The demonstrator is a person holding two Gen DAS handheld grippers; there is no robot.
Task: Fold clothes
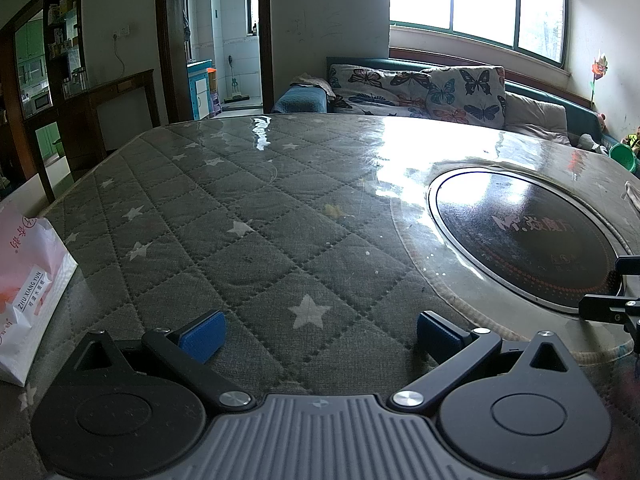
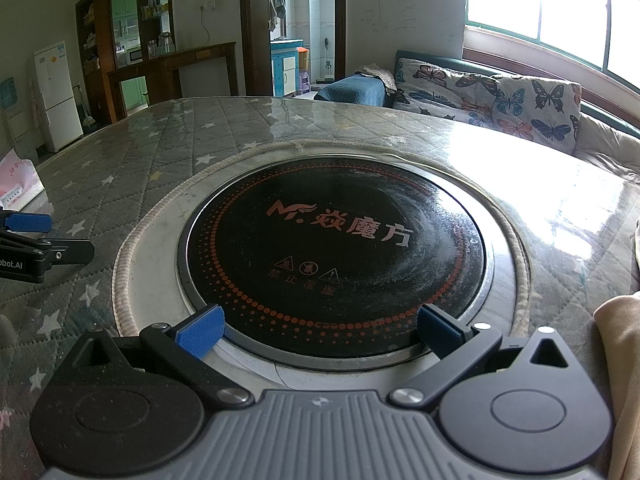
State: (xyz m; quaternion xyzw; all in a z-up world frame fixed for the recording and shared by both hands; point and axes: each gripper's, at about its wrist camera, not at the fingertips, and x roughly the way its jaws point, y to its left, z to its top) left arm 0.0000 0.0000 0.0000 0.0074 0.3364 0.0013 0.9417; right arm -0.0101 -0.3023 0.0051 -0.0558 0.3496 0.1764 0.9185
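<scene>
My left gripper (image 1: 318,334) hangs open over the grey quilted star-pattern table cover (image 1: 248,216), with nothing between its blue pads. My right gripper (image 2: 318,330) is open above the near rim of the round black induction cooktop (image 2: 336,256), also empty. A beige garment (image 2: 620,380) shows only as a folded edge at the far right of the right wrist view, beside the right gripper. A pale cloth edge (image 1: 632,196) peeks in at the right border of the left wrist view. The left gripper (image 2: 36,240) appears at the left edge of the right wrist view.
A pink and white paper bag (image 1: 28,300) stands at the table's left edge. The cooktop (image 1: 528,236) is set into the table under a glossy clear sheet. A sofa with butterfly cushions (image 1: 440,92) runs behind the table under the window. A dark wooden counter (image 2: 176,76) stands far left.
</scene>
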